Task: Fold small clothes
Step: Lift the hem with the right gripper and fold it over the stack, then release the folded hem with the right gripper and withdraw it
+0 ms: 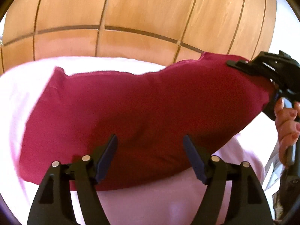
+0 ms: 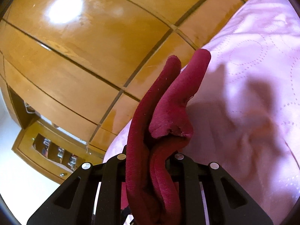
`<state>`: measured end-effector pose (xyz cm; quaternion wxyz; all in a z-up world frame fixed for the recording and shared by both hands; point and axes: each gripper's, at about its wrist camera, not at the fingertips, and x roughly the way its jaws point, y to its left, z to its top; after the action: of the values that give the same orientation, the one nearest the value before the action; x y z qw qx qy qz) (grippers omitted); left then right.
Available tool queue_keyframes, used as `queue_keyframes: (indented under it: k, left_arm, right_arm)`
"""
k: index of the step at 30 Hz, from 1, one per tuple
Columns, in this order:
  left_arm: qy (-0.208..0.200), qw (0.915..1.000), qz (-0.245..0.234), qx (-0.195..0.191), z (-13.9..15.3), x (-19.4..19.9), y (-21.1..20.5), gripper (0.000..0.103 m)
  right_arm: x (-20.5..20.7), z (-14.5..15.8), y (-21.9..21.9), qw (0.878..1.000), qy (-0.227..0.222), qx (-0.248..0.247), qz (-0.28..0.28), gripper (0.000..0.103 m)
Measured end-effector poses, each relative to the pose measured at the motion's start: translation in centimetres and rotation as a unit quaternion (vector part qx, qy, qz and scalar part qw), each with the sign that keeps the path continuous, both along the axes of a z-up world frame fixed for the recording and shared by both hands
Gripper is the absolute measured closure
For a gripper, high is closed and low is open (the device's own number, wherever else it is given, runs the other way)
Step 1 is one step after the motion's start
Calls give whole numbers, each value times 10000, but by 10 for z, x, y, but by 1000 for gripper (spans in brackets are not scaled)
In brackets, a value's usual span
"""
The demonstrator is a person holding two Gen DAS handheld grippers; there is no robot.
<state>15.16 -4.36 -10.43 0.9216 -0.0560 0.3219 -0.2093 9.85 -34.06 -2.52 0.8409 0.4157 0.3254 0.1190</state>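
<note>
Right tongs grip red garment before wooden wardrobe

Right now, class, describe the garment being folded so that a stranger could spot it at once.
Find the pink quilted bedspread in front of the wooden wardrobe. Draped above it is the dark red garment, one end pinched in the right tool. It is the only deep red thing there.

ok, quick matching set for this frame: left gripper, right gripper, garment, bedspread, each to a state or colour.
1. left gripper
2. right gripper
3. garment
4. bedspread

a. pink, quilted
b. dark red
c. open, nothing pinched
d. shut on cloth

Pairs: 1-c, 2-d, 3-b, 4-a
</note>
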Motion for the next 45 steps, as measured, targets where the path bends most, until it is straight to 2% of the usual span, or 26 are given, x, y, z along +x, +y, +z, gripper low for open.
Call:
queue_keyframes:
  k: [4,7,11,16,22,27,34,42,45]
  left_arm:
    - [141,9980,580,-205,-1,2,39,29]
    - [191,9932,1080,-379,-1,4,72,27]
    - [162,9867,1567,-398,-5,2,107,26]
    - [382,9781,2025,-311,-19,12,136,26]
    - [649,9745,2111,-404,-38,23,150,27]
    - [527,9763,2082,-252,-41,19,144,26]
    - [507,9764,2078,-297,-40,19,144,26]
    - [468,9761,2090,-383,-38,12,146,26]
    - [438,9743,2151,-509,-37,9,149,26]
  right_arm:
    - [5,13,18,9997,-122,-65,206,87]
    - [9,21,32,9990,-202,-149,367,87]
    - [13,26,50,9978,-263,-193,571,87]
    - [22,29,73,9959,-275,-206,835,87]
    - [31,30,108,9917,-274,-245,1230,87]
    - [39,22,142,9877,-158,-259,1534,87]
    - [47,0,188,9804,80,-405,1929,87]
    - [47,-34,238,9666,502,-582,2445,87]
    - [46,-42,257,9622,617,-646,2571,87]
